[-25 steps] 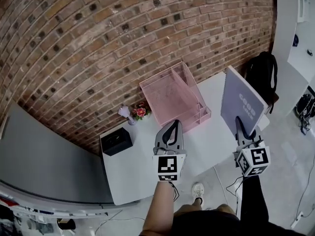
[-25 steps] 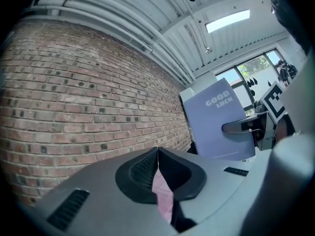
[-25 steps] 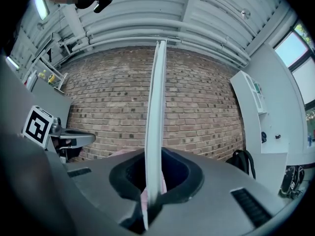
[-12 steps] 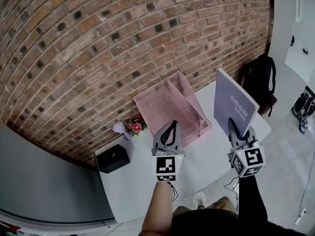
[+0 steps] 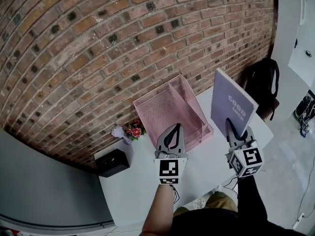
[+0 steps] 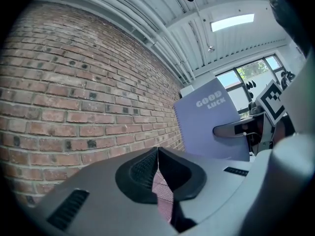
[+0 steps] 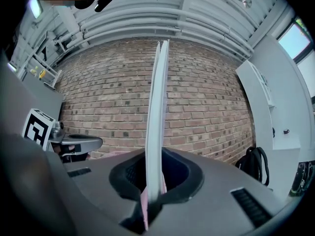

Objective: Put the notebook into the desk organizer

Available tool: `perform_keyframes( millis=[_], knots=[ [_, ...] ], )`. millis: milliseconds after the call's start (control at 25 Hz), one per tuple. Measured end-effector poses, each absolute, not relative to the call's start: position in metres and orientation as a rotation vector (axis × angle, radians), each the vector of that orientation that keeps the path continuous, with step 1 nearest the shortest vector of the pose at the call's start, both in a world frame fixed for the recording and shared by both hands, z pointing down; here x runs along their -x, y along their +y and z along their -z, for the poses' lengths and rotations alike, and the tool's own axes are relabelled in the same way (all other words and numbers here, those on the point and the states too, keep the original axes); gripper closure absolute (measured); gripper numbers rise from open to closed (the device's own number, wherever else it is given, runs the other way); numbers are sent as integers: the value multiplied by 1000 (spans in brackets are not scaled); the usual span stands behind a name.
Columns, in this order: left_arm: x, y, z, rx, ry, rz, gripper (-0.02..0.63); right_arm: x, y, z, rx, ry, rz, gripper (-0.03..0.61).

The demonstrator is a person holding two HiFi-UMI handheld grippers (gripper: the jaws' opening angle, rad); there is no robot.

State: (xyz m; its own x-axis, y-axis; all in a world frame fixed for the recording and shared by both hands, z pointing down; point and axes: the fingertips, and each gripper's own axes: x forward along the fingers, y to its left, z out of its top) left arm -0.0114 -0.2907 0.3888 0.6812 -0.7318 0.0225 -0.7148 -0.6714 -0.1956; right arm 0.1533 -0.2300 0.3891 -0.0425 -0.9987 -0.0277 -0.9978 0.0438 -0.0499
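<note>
The right gripper (image 5: 232, 128) clamps the lower edge of the notebook (image 5: 231, 102), which stands upright right of centre, just beside the pink organizer (image 5: 167, 107). The left gripper (image 5: 173, 129) is closed and empty. I'd keep the notebook vertical, line it up with a slot, then lower it.

The brick wall (image 5: 98, 58) at twelve o'clock is rough and matt. The desk organizer (image 5: 162, 102) looks like fine pink mesh with a dull sheen; the notebook (image 5: 231, 107) at two o'clock has a smooth matt card cover. The table (image 5: 133, 186) is smooth white.
</note>
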Motion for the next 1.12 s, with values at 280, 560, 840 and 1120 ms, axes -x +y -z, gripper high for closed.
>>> perform_keyframes(
  millis=[280,560,840,1120],
  knots=[
    [7,-322,-390,2705,1260,170,597,-154,-289,-391,2051,2313,50,532],
    [12,-357,-397,2665,1370,222,597,-146,-349,-405,1948,2418,92,532],
    [19,-380,-407,2623,1475,265,597,-143,-398,-436,1889,2481,180,532],
    [20,-391,-420,2610,1544,290,597,-140,-427,-469,1869,2524,250,532]
  ],
)
